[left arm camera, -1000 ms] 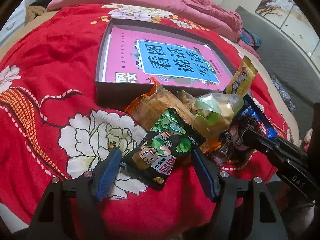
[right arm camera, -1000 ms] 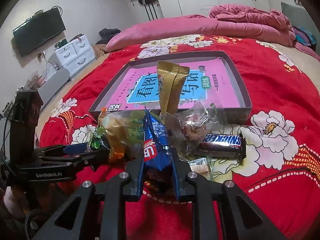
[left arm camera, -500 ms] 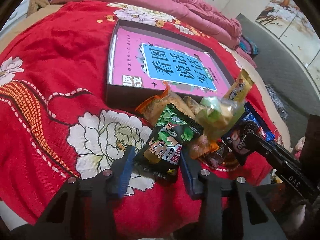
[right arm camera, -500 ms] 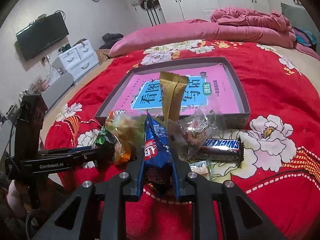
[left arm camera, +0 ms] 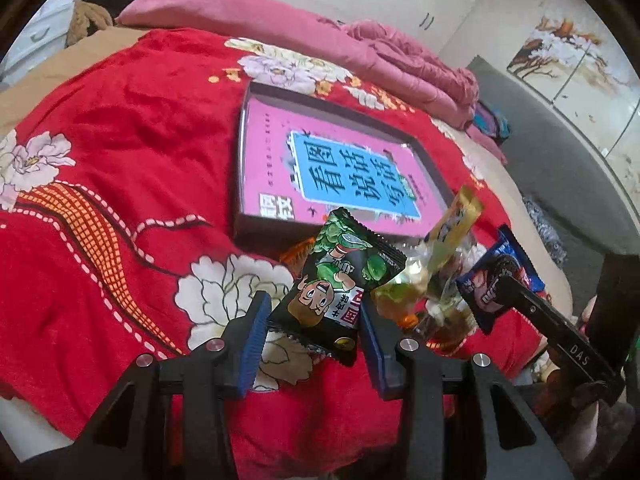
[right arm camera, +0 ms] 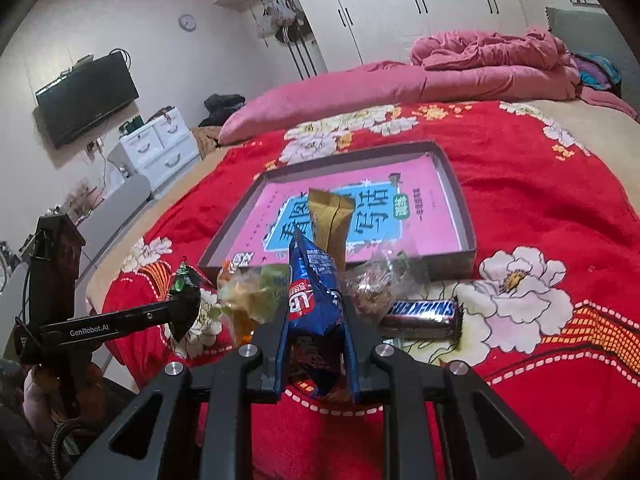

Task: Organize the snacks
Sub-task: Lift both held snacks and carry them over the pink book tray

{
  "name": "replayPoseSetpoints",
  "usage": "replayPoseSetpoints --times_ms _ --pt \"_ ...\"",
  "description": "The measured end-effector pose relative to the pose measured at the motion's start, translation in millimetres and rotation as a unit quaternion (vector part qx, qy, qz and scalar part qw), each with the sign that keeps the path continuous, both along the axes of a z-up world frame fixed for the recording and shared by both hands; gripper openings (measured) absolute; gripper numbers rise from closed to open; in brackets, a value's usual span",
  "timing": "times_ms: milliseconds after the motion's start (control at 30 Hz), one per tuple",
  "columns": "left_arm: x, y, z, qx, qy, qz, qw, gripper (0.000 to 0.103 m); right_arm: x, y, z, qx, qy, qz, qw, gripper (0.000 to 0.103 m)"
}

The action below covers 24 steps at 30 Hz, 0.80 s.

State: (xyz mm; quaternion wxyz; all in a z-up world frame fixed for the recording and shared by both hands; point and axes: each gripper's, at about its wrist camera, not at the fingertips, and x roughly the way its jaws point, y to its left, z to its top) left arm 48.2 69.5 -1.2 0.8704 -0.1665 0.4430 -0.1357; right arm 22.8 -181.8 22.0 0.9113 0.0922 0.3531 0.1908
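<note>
I am holding the black-and-green snack packet [left arm camera: 338,284] clamped in my left gripper [left arm camera: 312,320], clear of the red bedspread [left arm camera: 120,152] and just short of the snack pile. To its right my right gripper [right arm camera: 316,344] is gripping the blue packet [right arm camera: 314,300] tight by its lower end, with the chocolate bar [right arm camera: 422,314] lying beside it. I am judging this the carrying step: both packets are needing to travel forward over the rim into the shallow box [right arm camera: 466,232] behind the pile.

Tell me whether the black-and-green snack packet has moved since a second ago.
Yes. The black-and-green snack packet, pinched in the left gripper, has lifted off the pile; its top now overlaps the box edge.
</note>
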Motion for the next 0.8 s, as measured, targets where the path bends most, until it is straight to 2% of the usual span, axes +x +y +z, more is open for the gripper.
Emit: replayPoseSetpoints --times_ms 333,567,800 --pt "16 7 17 -0.022 -0.024 0.032 0.999 0.045 1 -22 16 0.018 -0.036 -0.032 0.999 0.023" --pt "31 3 28 -0.02 -0.045 0.045 0.9978 0.045 17 -44 21 0.055 -0.038 -0.068 0.995 0.023" --pt "51 -2 28 -0.013 -0.043 0.061 0.9971 0.045 38 -57 24 0.052 -0.045 -0.097 0.993 0.023"
